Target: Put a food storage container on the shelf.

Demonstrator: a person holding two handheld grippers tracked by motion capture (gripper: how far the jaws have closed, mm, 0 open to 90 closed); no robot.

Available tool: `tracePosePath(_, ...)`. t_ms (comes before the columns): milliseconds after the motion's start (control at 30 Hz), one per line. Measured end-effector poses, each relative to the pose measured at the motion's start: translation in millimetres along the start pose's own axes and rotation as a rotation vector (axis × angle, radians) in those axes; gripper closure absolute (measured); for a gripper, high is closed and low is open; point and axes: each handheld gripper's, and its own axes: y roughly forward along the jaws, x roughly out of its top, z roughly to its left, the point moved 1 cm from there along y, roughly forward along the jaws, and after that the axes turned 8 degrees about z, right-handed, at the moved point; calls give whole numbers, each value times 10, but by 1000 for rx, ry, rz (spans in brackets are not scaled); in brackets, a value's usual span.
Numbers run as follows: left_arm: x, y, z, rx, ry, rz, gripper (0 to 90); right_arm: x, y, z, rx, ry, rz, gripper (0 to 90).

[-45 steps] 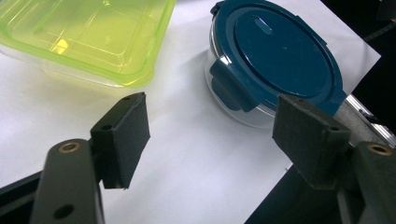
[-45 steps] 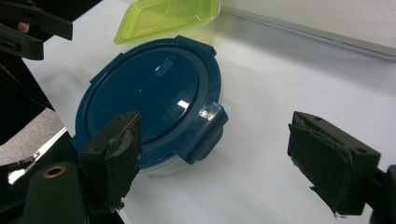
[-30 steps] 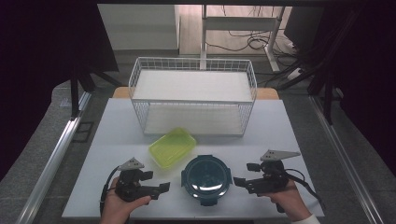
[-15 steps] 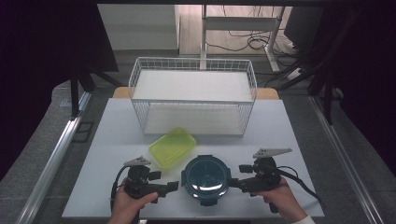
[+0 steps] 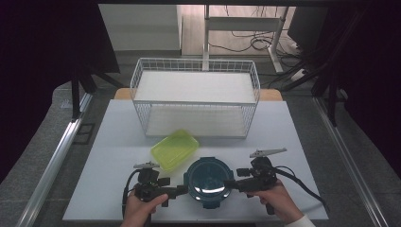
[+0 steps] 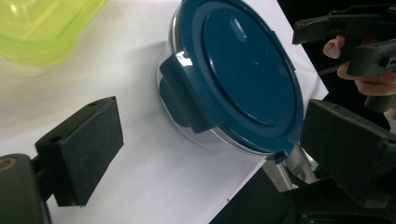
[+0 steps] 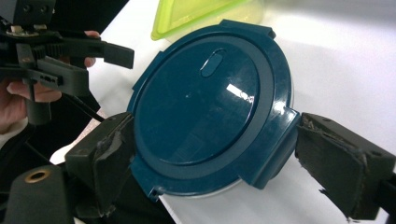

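A round clear container with a dark blue clip lid (image 5: 207, 177) sits near the table's front edge. My left gripper (image 5: 178, 190) is at its left side, open. In the left gripper view the container (image 6: 233, 79) lies ahead between the wide jaws of that gripper (image 6: 210, 154), with one lid clip (image 6: 187, 100) facing me. My right gripper (image 5: 232, 183) is at its right side. In the right gripper view the lid (image 7: 205, 116) sits between the jaws of this gripper (image 7: 224, 163), and the right pad (image 7: 341, 163) stands off the clip. Both grippers' jaws have just been opening.
A yellow-green plastic container (image 5: 174, 149) lies just behind and left of the blue one. A white wire basket (image 5: 196, 61) stands at the back of the white table (image 5: 118, 156). The table's front edge runs right under both hands.
Both hands have moved inward toward the blue-lidded container, so the grippers now flank it closely. The container and the green box have not moved.
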Motion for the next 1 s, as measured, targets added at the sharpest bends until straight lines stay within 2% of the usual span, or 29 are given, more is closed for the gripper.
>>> tracePosePath(233, 60, 140, -17, -6, -7, -2, 60, 19, 143, -106, 0, 44, 28, 98)
tracePosePath(300, 87, 180, 8, -14, -18, -6, 69, 7, 181, -125, -16, 46, 40, 94)
tracePosePath(500, 107, 272, 61, -30, -41, 5, 82, -22, 285, -135, -11, 64, 54, 90)
tracePosePath(667, 114, 319, 70, -37, -46, 12, 102, -46, 339, -217, 48, 142, 45, 94)
tracePosePath(733, 116, 332, 68, -37, -48, 13, 111, -51, 333, -235, 45, 149, 44, 98)
tracePosePath(833, 109, 364, 60, -42, -50, 20, 127, -69, 343, -243, 72, 185, 40, 105)
tracePosePath(1000, 93, 436, 69, -79, -81, 40, 156, -97, 374, -257, 85, 203, 47, 143)
